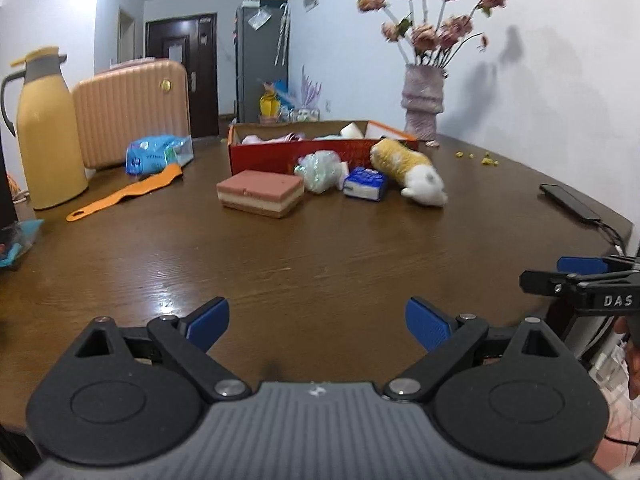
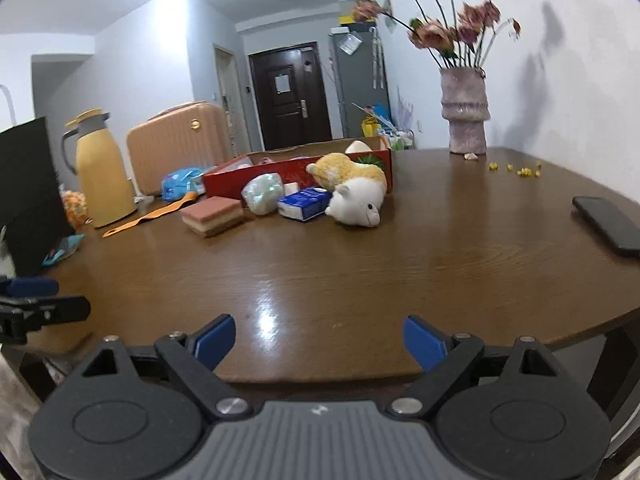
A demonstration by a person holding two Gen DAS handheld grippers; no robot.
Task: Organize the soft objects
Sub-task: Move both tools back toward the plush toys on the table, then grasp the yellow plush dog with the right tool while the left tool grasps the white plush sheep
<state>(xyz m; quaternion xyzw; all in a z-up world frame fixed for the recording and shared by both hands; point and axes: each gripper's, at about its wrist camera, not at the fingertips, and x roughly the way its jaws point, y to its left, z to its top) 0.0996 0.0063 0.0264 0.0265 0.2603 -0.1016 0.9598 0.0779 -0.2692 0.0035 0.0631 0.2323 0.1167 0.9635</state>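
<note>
Plainly, both the left gripper and right gripper gape empty; grabbing the plush toy could shove the tissue pack aside.

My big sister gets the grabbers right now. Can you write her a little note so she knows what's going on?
Left tool: open, empty, low over the near table edge.
Right tool: open, empty, also at the near edge.
Waiting in a row in front of the red box on the table: layered sponge, mesh bath pouf, blue tissue pack, and plush toy leaning against the box.
Done: a few soft things already lie in the box; I can't tell which.
Left: these four probably go in.
</note>
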